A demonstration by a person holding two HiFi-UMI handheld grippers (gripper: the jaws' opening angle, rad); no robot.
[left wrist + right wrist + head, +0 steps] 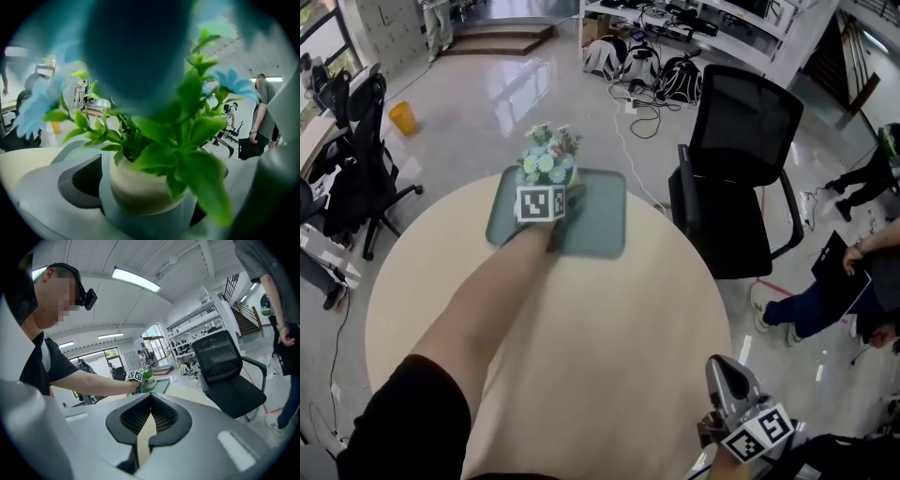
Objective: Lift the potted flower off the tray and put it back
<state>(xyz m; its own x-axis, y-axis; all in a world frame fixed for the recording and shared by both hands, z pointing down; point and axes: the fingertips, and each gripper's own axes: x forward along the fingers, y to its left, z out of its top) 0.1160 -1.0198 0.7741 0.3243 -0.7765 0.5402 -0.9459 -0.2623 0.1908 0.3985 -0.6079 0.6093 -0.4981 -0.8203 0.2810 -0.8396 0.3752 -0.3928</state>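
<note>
The potted flower (548, 155), pale blue blooms over green leaves in a cream pot (140, 185), stands on the grey-green tray (602, 225) at the far side of the round table. My left gripper (551, 199) reaches over the tray's near edge, its marker cube hiding the pot from above. In the left gripper view its jaws stand wide on either side of the pot, and the dark left pad (79, 180) shows a narrow gap to the pot wall. My right gripper (727, 373) hovers at the table's near right edge, shut and empty, pointing toward the tray (161, 386).
The beige table (609, 347) stretches between me and the tray. A black office chair (741, 178) stands just right of the table. A seated person (825, 300) is further right. Another chair (356, 159) and a yellow bucket (403, 117) are at the left.
</note>
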